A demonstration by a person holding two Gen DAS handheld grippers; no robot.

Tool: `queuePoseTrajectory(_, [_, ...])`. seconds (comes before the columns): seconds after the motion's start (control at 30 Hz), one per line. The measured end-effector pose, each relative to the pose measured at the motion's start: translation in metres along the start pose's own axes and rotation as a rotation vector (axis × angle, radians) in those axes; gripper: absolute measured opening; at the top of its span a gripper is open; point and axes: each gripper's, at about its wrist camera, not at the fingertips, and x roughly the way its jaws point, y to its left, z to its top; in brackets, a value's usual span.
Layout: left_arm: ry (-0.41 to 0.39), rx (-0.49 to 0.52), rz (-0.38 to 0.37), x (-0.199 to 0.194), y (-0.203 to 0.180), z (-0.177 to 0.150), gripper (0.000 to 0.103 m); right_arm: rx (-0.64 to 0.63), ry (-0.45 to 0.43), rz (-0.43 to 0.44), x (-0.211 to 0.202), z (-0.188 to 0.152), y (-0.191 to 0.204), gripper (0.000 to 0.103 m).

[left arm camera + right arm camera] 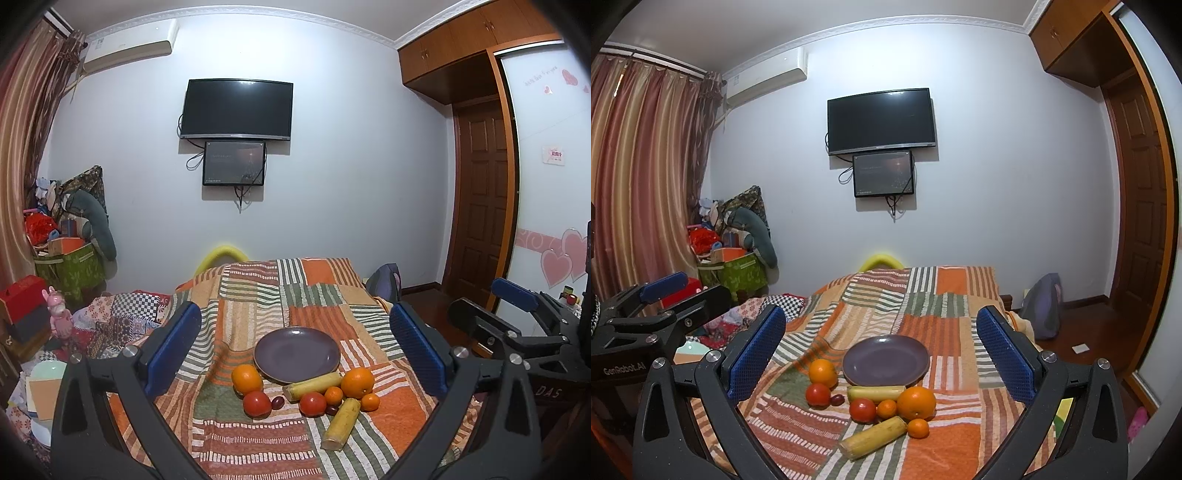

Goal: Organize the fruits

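Note:
An empty purple plate (296, 354) (885, 359) lies on the striped bedspread (317, 299) (923, 306). In front of it lie two oranges (246, 379) (357, 382), two tomatoes (256, 403) (312, 404), two small tangerines (334, 395) (370, 402), two dark grapes (277, 402) and two yellow sugarcane pieces (312, 385) (341, 424). My left gripper (295, 350) is open and empty, above and short of the fruit. My right gripper (881, 354) is open and empty too, and it shows at the right of the left wrist view (517, 321).
The bed's right edge drops to a wooden floor (1082, 332) with a grey bag (1043, 306). Clutter, a green box (738, 275) and curtains (642, 177) stand at the left. A television (236, 109) hangs on the far wall.

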Motion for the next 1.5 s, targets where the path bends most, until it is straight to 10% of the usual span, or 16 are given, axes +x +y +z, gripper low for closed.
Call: queuePoseTrajectory(1.5, [0.01,-0.008,0.01,0.0038,0.0014,-0.0078,0.103,0.009,-0.006,-0.006,0.0032,-0.0035,0.0,0.103])
